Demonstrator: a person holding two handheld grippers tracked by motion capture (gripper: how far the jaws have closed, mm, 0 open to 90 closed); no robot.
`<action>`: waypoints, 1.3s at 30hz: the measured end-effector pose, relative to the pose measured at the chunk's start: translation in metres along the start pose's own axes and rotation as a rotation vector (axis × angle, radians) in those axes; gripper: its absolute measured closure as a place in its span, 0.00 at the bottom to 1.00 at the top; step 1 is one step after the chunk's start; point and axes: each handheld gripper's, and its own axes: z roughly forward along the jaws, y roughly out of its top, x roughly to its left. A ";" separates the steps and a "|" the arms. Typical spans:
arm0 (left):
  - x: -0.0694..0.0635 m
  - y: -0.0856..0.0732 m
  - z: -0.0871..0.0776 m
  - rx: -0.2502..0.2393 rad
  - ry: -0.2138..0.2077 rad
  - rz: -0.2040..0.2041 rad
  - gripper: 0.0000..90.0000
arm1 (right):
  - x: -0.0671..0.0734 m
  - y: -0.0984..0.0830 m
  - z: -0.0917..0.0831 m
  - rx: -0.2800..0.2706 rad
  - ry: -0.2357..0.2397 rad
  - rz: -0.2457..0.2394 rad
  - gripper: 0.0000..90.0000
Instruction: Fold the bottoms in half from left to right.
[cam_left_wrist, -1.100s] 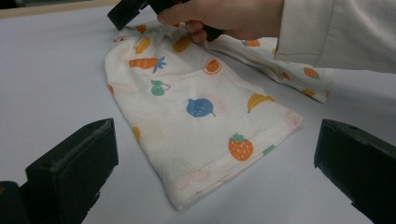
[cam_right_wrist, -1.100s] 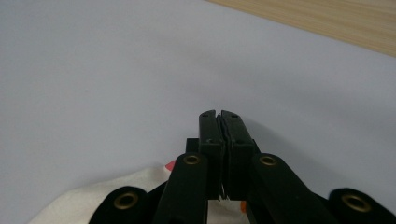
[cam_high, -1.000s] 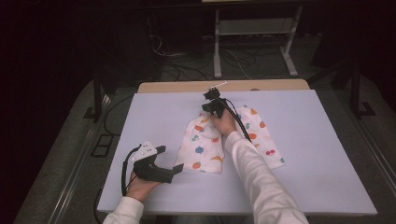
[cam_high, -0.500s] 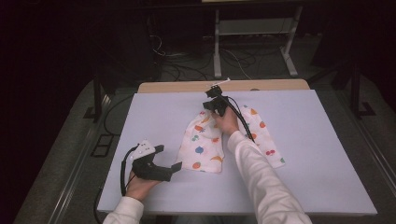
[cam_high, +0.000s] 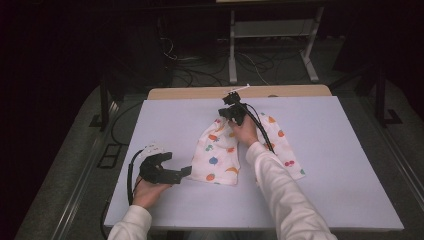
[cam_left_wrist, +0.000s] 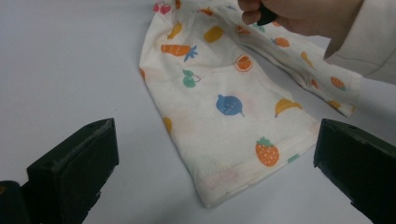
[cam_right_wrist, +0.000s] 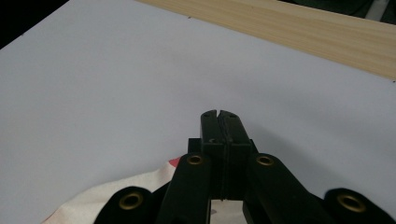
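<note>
With our right claw pressed shut at the far end of the fruit-print cloth mid-desk, seemingly pinching it, we should bring our wide-open left claw squarely onto its near hem.

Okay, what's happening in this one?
A person works a fruit-print cloth on a white table with two hand-held grippers. The right gripper is at the cloth's far end, its fingers pressed together; whether they pinch fabric is unclear. The left gripper lies open by the near hem, not touching it.
</note>
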 end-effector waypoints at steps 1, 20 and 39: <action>0.001 0.000 0.001 0.010 -0.003 -0.009 0.00 | 0.000 0.000 0.000 0.001 0.002 0.003 0.98; 0.007 -0.002 0.015 0.156 -0.054 -0.085 0.18 | 0.001 -0.002 -0.002 -0.003 0.007 -0.003 0.98; 0.014 -0.011 0.022 0.223 -0.061 -0.138 0.50 | -0.001 -0.005 -0.002 -0.003 0.016 -0.001 0.98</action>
